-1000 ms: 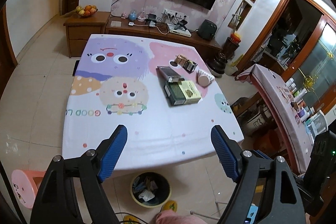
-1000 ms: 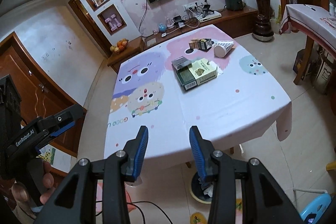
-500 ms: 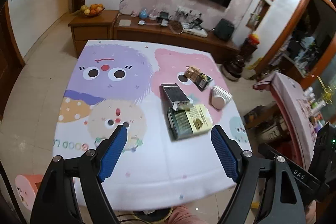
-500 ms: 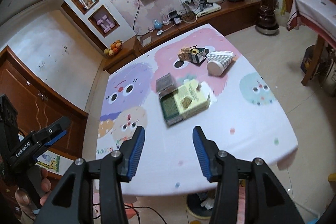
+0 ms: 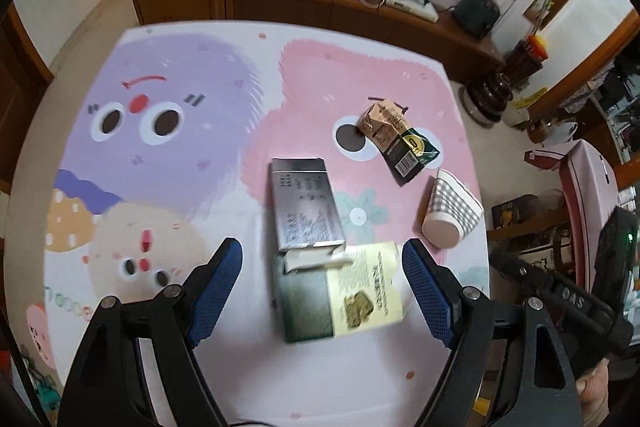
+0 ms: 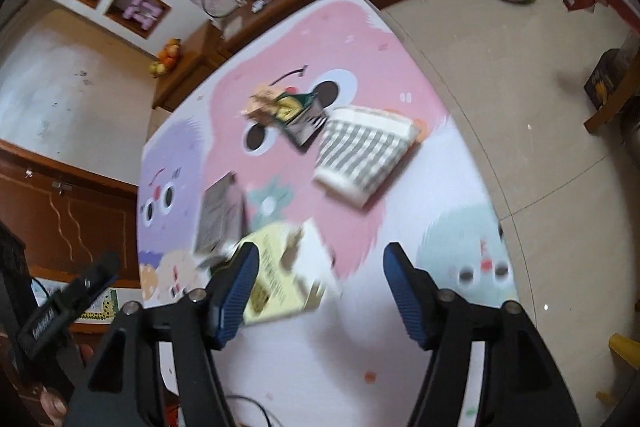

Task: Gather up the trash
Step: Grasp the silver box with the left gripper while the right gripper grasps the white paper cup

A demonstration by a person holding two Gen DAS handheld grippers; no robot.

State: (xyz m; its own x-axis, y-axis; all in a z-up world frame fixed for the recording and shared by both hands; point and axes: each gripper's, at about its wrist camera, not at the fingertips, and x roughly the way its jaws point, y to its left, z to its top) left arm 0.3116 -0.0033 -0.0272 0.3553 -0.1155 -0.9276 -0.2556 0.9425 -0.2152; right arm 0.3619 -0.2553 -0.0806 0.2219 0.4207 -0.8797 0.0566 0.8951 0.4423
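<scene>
I have both grippers tilted down over the counter (image 5: pixel 360 379), which is covered by a cartoon-monster cloth. The left gripper (image 5: pixel 322 291) has its jaws wide apart with nothing clamped; through the gap I see the green-and-cream box (image 5: pixel 344 297) lying flat near the counter's near edge, about midway along it. Its torn-open flap meets the grey carton (image 5: pixel 306 205), which lies flat just behind it, toward the counter's middle.

Further back and toward the right edge lies the crumpled brown-and-green packet (image 5: pixel 396 139), on the pink patch of the cloth. Just in front of that packet, close to the right edge, the checked paper cup (image 5: pixel 450 211) lies tipped on its side with its mouth facing the near edge.

The right gripper (image 6: pixel 320 291) has just been opening its jaws, and they stand apart with nothing between the pads. In its blurred view the green-and-cream box (image 6: pixel 280 275) sits partly behind the left-hand finger, the paper cup (image 6: pixel 364 155) lies beyond the gap, and the crumpled packet (image 6: pixel 286 111) just past it. The grey carton (image 6: pixel 220 215) lies to the left of the box.

Each gripper's black body shows at the edge of the other's view.
</scene>
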